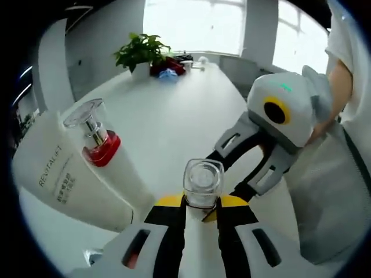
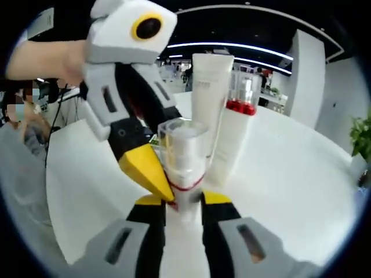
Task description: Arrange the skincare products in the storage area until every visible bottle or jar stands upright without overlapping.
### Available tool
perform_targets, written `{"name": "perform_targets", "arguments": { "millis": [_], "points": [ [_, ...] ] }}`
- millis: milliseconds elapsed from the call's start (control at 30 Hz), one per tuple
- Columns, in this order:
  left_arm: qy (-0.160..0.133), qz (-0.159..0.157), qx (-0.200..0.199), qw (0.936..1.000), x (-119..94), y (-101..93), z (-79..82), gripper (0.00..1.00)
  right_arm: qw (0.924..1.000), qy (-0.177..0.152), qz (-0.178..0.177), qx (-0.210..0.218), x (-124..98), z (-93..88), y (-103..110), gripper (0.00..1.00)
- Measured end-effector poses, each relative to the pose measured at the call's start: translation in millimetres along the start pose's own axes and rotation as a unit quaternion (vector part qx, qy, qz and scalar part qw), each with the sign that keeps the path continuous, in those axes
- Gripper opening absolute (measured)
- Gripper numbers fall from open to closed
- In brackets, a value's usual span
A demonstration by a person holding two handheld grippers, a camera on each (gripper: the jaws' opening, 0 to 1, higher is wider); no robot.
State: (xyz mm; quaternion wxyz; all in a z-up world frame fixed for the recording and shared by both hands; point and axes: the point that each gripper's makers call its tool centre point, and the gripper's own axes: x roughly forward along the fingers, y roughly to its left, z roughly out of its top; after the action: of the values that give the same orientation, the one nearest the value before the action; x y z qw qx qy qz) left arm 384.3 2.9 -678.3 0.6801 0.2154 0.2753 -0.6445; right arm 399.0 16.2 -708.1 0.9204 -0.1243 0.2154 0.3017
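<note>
A white pump bottle with a clear cap [image 1: 203,182] and a thin red ring at its neck stands between my left gripper's [image 1: 202,202] yellow-tipped jaws, which are shut on its body. My right gripper [image 2: 184,200] is shut on the same bottle [image 2: 182,147] from the opposite side. In the left gripper view the right gripper [image 1: 232,174] reaches in from the right. In the right gripper view the left gripper's yellow fingertip [image 2: 145,168] presses the bottle's neck. A white REVITALIFT tube [image 1: 58,174] [image 2: 210,87] and a second white pump bottle with a red collar [image 1: 101,147] [image 2: 235,133] stand close together.
The white table [image 1: 174,116] stretches away to a potted plant [image 1: 142,52] with red and blue items [image 1: 168,69] beside it. A person's arm [image 1: 339,87] and grey fabric [image 1: 330,191] sit at the right. Another person sits at the left [image 2: 29,116].
</note>
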Motion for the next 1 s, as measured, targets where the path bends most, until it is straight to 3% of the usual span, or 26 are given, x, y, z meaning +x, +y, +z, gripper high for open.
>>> {"name": "perform_targets", "arguments": {
  "millis": [567, 1000],
  "points": [
    [-0.004, 0.036, -0.004, 0.9993, 3.4, 28.4, 4.3, 0.16, 0.9987, -0.036, -0.027, 0.024, 12.2, 3.4, -29.0, 0.23],
    [0.001, 0.065, -0.001, 0.9979, 0.9, 42.2, 4.2, 0.19, 0.9978, -0.06, -0.008, 0.027, 20.4, 9.0, -32.3, 0.23]
  ]
}}
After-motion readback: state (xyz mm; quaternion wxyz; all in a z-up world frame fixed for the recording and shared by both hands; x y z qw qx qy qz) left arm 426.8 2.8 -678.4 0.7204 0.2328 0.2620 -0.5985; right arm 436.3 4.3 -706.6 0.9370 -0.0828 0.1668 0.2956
